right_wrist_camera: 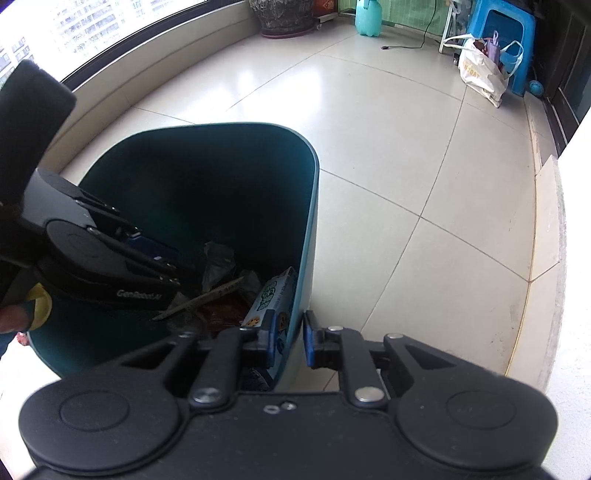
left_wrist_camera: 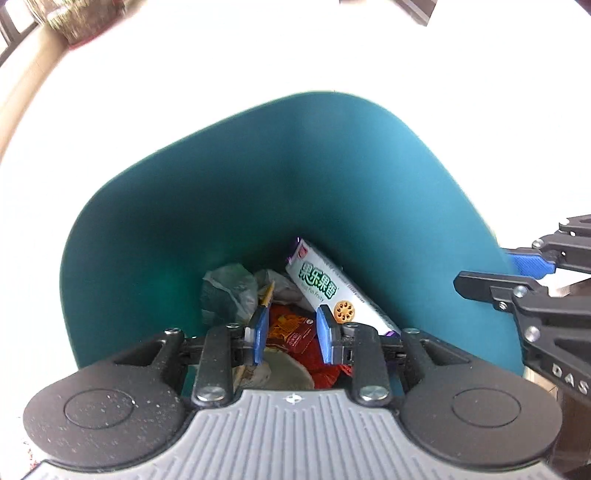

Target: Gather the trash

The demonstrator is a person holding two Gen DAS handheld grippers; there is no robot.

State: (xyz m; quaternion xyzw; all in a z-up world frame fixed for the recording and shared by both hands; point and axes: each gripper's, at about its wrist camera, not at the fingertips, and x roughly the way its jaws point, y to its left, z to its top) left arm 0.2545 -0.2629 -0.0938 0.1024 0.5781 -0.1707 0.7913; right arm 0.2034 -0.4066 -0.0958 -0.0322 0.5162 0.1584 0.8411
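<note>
Several pieces of trash already lie at the bottom of the teal bin [left_wrist_camera: 258, 177]: a white biscuit box [left_wrist_camera: 334, 291] leaning against the right wall in the left wrist view, a red snack wrapper [left_wrist_camera: 295, 332] beneath it, crumpled clear plastic [left_wrist_camera: 229, 291] to the left, and a thin stick [left_wrist_camera: 267, 293] slanting across the pile. By that showing a good part of the collecting looks done, and in the right wrist view I see no loose litter on the stretch of tiled floor [right_wrist_camera: 406, 166] around the bin, though whatever lies behind the cameras is hidden. The left gripper [left_wrist_camera: 291, 334] hangs over the bin mouth at the lower centre of its frame, its blue pads set partly apart with nothing between them, only the trash far below. The right gripper [right_wrist_camera: 290, 339] straddles the bin's near wall at the lower centre of its own frame, one pad inside and one outside; the jaws stand slightly apart and the pads do not appear to press the rim, so it seems to grip nothing. The left wrist view alone gives the clear look down into the pile, its floor washed out white. The right wrist view alone gives the room: a plant pot [right_wrist_camera: 284, 18] at top centre, a teal jug [right_wrist_camera: 369, 18] beside it, a blue stool [right_wrist_camera: 506, 40] with a white shopping bag [right_wrist_camera: 480, 70] at upper right.
</note>
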